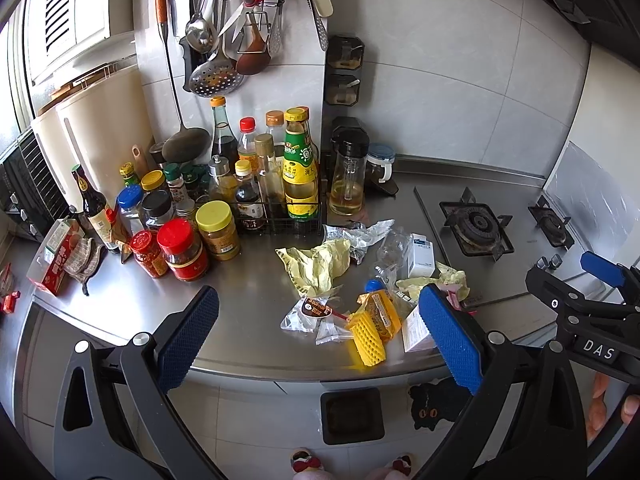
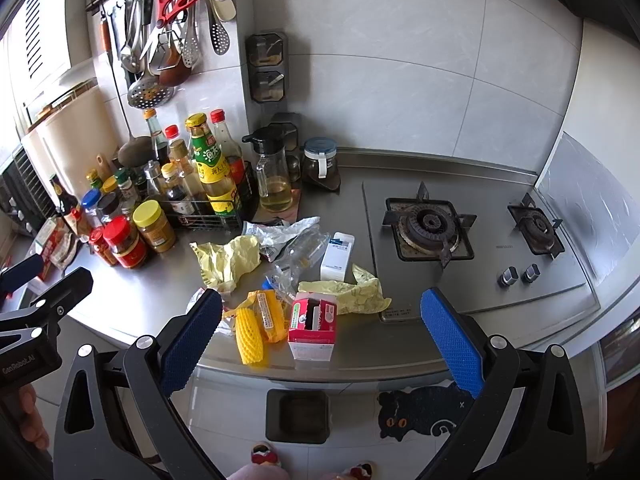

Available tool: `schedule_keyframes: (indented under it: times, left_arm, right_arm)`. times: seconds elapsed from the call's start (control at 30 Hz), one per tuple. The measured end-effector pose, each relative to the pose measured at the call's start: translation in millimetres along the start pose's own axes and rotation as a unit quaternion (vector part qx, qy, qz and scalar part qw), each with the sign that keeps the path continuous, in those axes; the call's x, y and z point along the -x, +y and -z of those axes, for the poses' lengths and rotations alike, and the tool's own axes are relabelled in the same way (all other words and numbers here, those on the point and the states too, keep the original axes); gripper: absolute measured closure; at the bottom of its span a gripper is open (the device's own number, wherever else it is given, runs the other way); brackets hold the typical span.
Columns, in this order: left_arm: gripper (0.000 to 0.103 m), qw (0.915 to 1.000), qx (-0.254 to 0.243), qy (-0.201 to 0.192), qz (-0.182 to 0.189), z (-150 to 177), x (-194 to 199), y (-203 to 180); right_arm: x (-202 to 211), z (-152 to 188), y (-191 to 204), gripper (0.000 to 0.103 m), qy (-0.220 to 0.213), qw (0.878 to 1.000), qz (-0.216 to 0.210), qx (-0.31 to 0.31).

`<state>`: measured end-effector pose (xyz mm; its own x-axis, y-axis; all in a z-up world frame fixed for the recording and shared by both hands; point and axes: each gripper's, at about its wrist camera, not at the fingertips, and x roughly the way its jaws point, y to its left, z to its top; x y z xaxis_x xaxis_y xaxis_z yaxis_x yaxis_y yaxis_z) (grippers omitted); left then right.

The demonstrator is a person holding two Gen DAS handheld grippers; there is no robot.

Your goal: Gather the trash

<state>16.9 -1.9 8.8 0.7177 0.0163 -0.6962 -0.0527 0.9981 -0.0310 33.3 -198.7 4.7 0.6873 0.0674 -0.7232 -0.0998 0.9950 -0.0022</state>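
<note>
Trash lies on the steel counter (image 1: pixel 248 292): crumpled yellow paper (image 1: pixel 316 266), a yellow foam net (image 1: pixel 366 338), clear plastic wrappers (image 1: pixel 310 314), a crushed clear bottle (image 1: pixel 394 250), a white box (image 1: pixel 422 258) and a red-and-white carton (image 2: pixel 313 326). The same yellow foam net (image 2: pixel 249 336) and crumpled yellow paper (image 2: pixel 226 262) show in the right wrist view. My left gripper (image 1: pixel 320 336) is open and empty, above the counter's front edge. My right gripper (image 2: pixel 320 336) is open and empty, in front of the carton. A dark bin (image 2: pixel 298 414) stands on the floor below.
Many sauce bottles and jars (image 1: pixel 216 196) crowd the counter's left back. An oil jug (image 1: pixel 348 180) stands by the wall. A gas hob (image 2: pixel 430 228) fills the right side. Utensils (image 1: pixel 228 40) hang above. A black cat mat (image 2: pixel 416 410) lies on the floor.
</note>
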Motion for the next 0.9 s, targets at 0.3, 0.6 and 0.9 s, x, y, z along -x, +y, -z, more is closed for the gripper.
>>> schedule_keyframes:
  times: [0.3, 0.6, 0.9]
  left_arm:
    - [0.008, 1.0000, 0.001, 0.002, 0.000, -1.8, -3.2, 0.6]
    - [0.008, 1.0000, 0.001, 0.001, -0.002, -2.5, -5.5, 0.5]
    - [0.008, 1.0000, 0.003, 0.003, -0.005, -0.7, -8.6, 4.7]
  right_arm:
    - [-5.0, -1.1, -0.2, 0.003, 0.002, 1.000, 0.001, 0.000]
    - [-6.0, -0.9, -0.7, 0.003, 0.003, 1.000, 0.001, 0.000]
    - [-8.3, 0.6, 0.5, 0.003, 0.004, 1.000, 0.000, 0.001]
